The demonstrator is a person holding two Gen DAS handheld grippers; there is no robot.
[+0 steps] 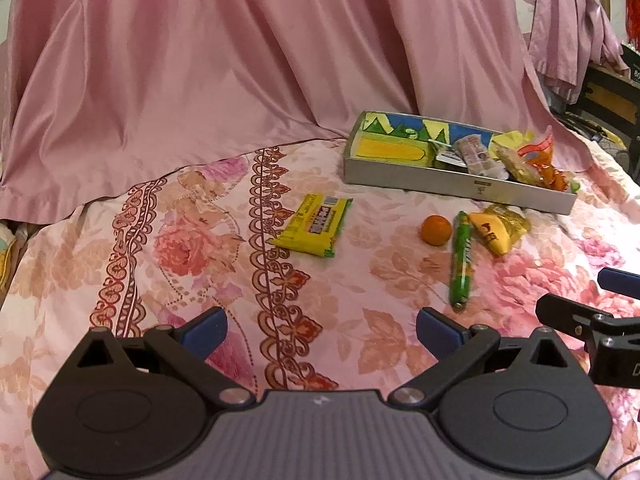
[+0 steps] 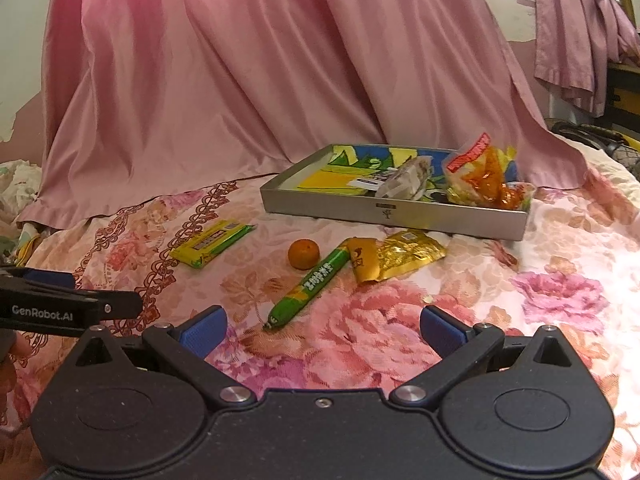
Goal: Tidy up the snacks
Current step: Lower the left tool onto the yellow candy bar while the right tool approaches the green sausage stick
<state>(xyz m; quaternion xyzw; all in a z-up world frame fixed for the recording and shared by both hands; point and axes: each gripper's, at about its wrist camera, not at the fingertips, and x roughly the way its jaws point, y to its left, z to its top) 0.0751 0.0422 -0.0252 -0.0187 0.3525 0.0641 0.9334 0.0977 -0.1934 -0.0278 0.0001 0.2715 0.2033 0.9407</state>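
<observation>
A grey metal tray (image 1: 452, 186) (image 2: 396, 216) with a colourful bottom stands at the back right of the floral bedspread and holds several snack packets. In front of it lie a yellow-green wrapped bar (image 1: 314, 224) (image 2: 210, 242), a small orange fruit (image 1: 436, 230) (image 2: 303, 254), a long green stick packet (image 1: 461, 260) (image 2: 310, 286) and a gold-yellow pouch (image 1: 498, 228) (image 2: 394, 258). My left gripper (image 1: 320, 330) is open and empty, short of the bar. My right gripper (image 2: 322, 328) is open and empty, just behind the green stick's near end.
Pink satin cloth (image 1: 224, 64) drapes down behind the bedspread, right up to the tray's back. The right gripper's arm (image 1: 592, 328) enters the left wrist view at the right edge; the left gripper's side (image 2: 60, 308) shows at the right wrist view's left edge. Furniture (image 1: 608, 96) stands far right.
</observation>
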